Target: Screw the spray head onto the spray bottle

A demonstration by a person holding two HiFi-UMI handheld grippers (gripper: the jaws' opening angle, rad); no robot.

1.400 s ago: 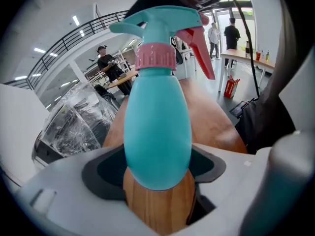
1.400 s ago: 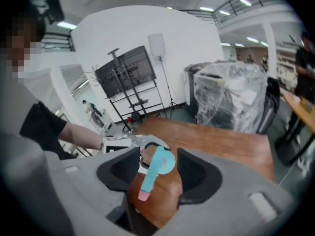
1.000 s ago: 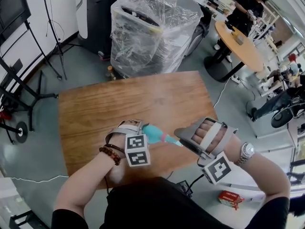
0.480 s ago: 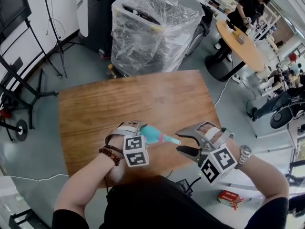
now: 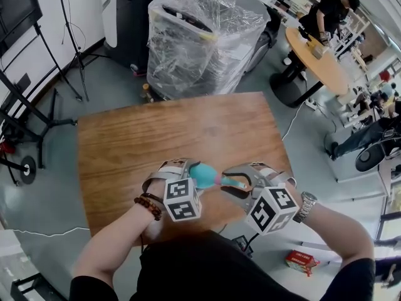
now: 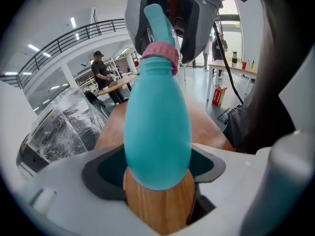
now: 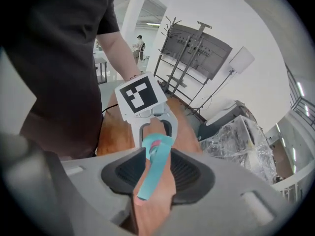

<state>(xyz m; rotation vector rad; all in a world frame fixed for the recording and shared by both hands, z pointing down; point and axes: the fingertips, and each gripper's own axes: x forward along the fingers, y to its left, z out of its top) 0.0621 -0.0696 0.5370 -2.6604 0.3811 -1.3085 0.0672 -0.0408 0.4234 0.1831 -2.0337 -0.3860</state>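
Left hand-held gripper (image 5: 188,175): jaws pressed against the round lower body of the spray bottle (image 5: 202,174), one dark pad on each side, as its own view shows (image 6: 158,178). The teal spray bottle (image 6: 157,132) lies roughly level above the near part of the desk (image 5: 156,130), clear of the wood, neck pointing to the person's right. A pink collar (image 6: 158,53) sits on the neck, and the teal spray head (image 6: 156,21) projects beyond it.

Right hand-held gripper (image 5: 237,182): jaws spread, one on each side of the spray head (image 5: 233,183). In the right gripper view (image 7: 153,181) the spray head (image 7: 153,171) runs down the middle of the gap, with desk wood visible beside it; pad contact cannot be confirmed. The two hand-held grippers face each other, close together, with the pink collar (image 5: 218,180) between them.

Marker cubes: one (image 5: 182,199) on the left unit, one (image 5: 270,209) on the right, both on the person's side. The left wrist carries a bead bracelet (image 5: 149,204); the right wrist carries a watch (image 5: 308,204).

Beyond the far edge of the desk stands a plastic-wrapped machine (image 5: 200,36). To its right is a round table (image 5: 316,52) with a person (image 5: 326,11) at it. A red box (image 5: 302,259) lies on the floor at lower right.
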